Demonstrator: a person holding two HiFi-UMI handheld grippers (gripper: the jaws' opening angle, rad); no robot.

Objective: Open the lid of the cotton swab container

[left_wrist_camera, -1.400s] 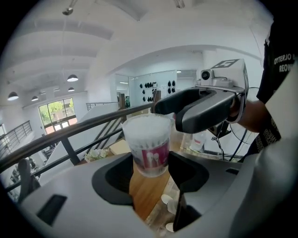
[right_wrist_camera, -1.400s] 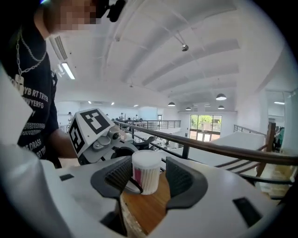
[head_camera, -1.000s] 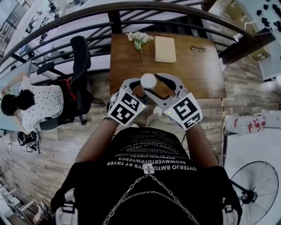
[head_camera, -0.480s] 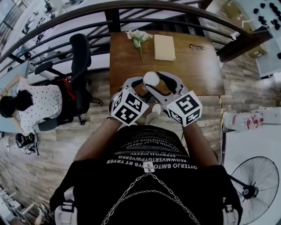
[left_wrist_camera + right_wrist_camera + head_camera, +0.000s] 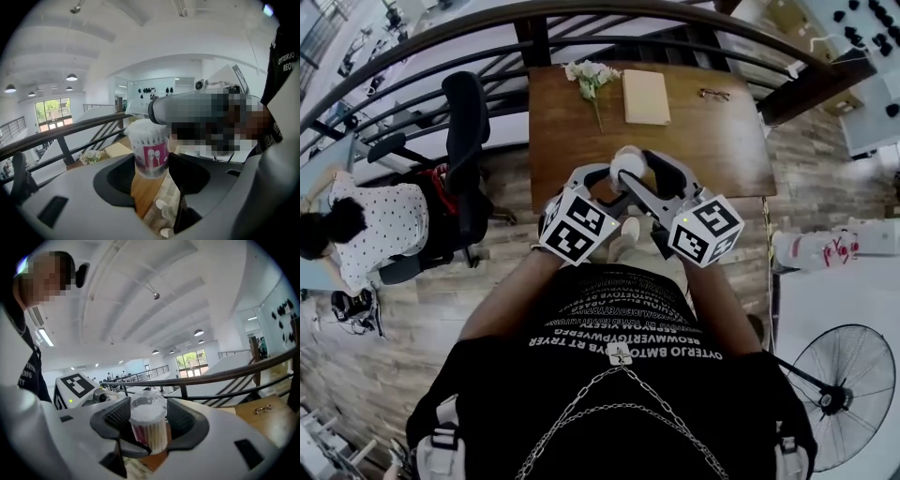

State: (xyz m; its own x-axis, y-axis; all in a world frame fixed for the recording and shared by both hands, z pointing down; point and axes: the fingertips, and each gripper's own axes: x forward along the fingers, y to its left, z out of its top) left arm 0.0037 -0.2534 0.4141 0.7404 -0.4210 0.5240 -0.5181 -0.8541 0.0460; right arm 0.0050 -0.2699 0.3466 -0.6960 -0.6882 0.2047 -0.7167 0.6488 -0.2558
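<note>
A clear cotton swab container [image 5: 625, 161] with a pink label [image 5: 151, 151] is held in the air over the near edge of a wooden table [image 5: 712, 150]. My left gripper [image 5: 614, 185] is shut on the container's lower body, and in the left gripper view [image 5: 150, 169] the tub stands upright between the jaws. My right gripper [image 5: 643, 178] comes in from the right and is shut on the clear lid [image 5: 148, 408] at the top. The white swab tips show through the lid. In the left gripper view one of the right gripper's jaws crosses the container's top.
On the table lie a bunch of flowers [image 5: 589, 77], a beige book [image 5: 645, 97] and a pair of glasses [image 5: 716, 94]. A dark railing [image 5: 534, 37] curves behind it. A black office chair [image 5: 469, 141] and a seated person [image 5: 356, 225] are at the left, a floor fan [image 5: 844, 394] at the lower right.
The right gripper has rolled about its own axis while staying on the lid; its marker cube shows a different tilt. The left gripper and the container have kept their place.
</note>
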